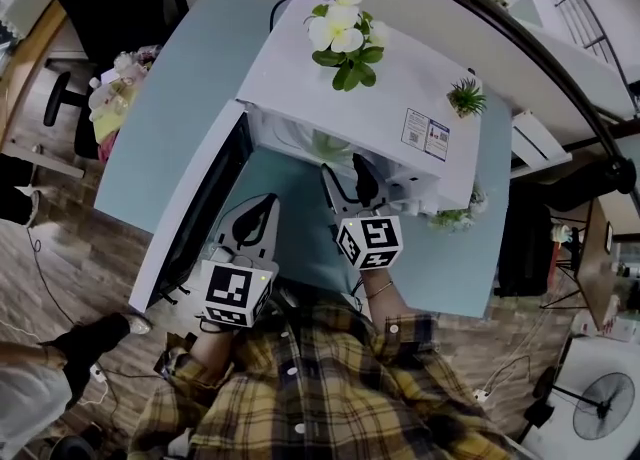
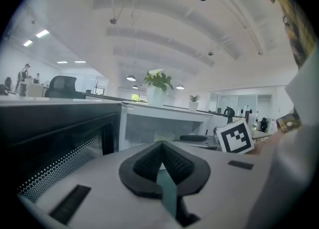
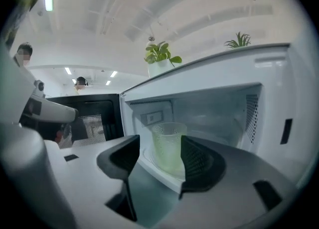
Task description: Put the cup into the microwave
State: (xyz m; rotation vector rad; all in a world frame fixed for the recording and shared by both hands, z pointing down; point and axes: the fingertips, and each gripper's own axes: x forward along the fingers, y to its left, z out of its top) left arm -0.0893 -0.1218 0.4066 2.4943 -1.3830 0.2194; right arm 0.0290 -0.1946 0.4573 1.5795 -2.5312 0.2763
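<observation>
A translucent pale-green cup (image 3: 168,146) stands upright inside the white microwave (image 1: 400,83), on its floor just behind the front sill. My right gripper (image 3: 159,142) is at the oven's mouth with its jaws open. The cup shows between them but farther in, and oven wall is visible between it and the left pad (image 3: 124,156). In the head view the right gripper (image 1: 348,174) reaches into the opening. My left gripper (image 1: 262,204) hovers over the blue table in front of the open black door (image 1: 195,208). It is shut with nothing in it, as the left gripper (image 2: 161,147) shows in its own view.
The microwave door (image 2: 55,138) swings out to the left, close beside my left gripper. A potted white flower (image 1: 343,36) and a small green plant (image 1: 466,98) sit on the microwave's top. The blue table (image 1: 165,118) ends near my body. A black chair (image 1: 62,98) stands at the left.
</observation>
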